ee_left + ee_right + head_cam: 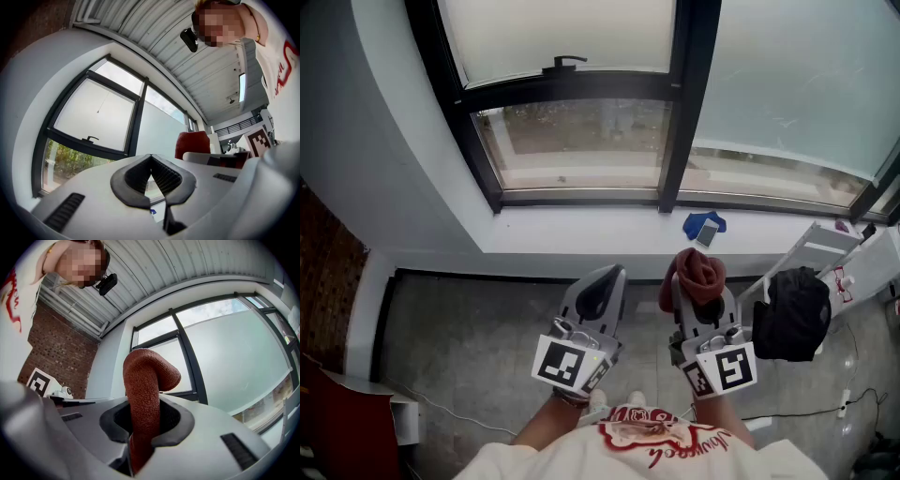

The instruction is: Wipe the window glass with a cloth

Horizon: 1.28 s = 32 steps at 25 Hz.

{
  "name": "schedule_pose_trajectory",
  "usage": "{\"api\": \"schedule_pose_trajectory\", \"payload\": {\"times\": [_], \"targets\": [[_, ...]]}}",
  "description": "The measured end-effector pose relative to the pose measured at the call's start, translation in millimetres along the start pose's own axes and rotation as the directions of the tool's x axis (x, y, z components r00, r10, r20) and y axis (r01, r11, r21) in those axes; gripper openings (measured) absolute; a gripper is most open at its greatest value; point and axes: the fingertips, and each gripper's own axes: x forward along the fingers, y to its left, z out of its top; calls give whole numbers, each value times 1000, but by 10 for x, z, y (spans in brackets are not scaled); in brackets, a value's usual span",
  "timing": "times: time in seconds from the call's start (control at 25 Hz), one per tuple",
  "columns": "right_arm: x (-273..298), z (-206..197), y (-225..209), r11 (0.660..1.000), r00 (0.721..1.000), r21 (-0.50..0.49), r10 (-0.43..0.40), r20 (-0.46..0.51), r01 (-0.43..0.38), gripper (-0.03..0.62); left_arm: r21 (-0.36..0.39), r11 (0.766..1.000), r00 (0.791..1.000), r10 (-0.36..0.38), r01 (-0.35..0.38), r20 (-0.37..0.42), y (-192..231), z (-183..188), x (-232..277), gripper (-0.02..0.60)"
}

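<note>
**A:** Head view: who's holding the cloth?

**B:** The right gripper [701, 292] is clamping the rust-red cloth [697, 272], w/ a wad bunching past the jaw tips. The window glass [787, 75] is lying ahead & above, beyond the white sill [581, 230], well apart. The left gripper [602, 281] is pointing the same way, jaws together, nothing in them.

**A:** Left gripper view?

**B:** The ribbed black pads [165, 177] are meeting at the tips, nothing between. The cloth [192, 144] is showing off to the right, w/ dark-framed glass [93, 112] ahead.

**A:** Right gripper view?

**B:** The jaws [144, 405] are pinching a nubby, terry-like roll [143, 385]. Its long axis is running out along the jaws, tip curling over rightward. The frosted pane [234, 362] is sitting up & fwd, so I'm reckoning the right hand is the one reaching, soft end leading.
</note>
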Motion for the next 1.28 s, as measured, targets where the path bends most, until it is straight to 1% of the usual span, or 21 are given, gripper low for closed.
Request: {"api": "schedule_pose_trajectory", "payload": {"times": [0.44, 0.68, 0.96, 1.2, 1.28], "targets": [[2, -47, 121, 1000, 1000, 7, 13, -9, -12, 81, 2, 1000, 1000, -3, 3, -6, 7, -12, -70, 21], [44, -65, 224, 1000, 1000, -3, 21, -5, -21, 81, -5, 1000, 1000, 2, -2, -14, 94, -28, -118, 21], [100, -98, 293, 1000, 1000, 22, -4, -2, 4, 81, -6, 1000, 1000, -13, 13, -12, 188, -1, -171, 21], [170, -107, 434, 999, 999, 13, -31, 12, 31, 81, -5, 999, 999, -37, 37, -12, 351, 17, -265, 21], [178, -153, 483, 999, 999, 29, -35, 13, 34, 81, -8, 999, 999, -45, 45, -14, 412, -3, -285, 21]]}}
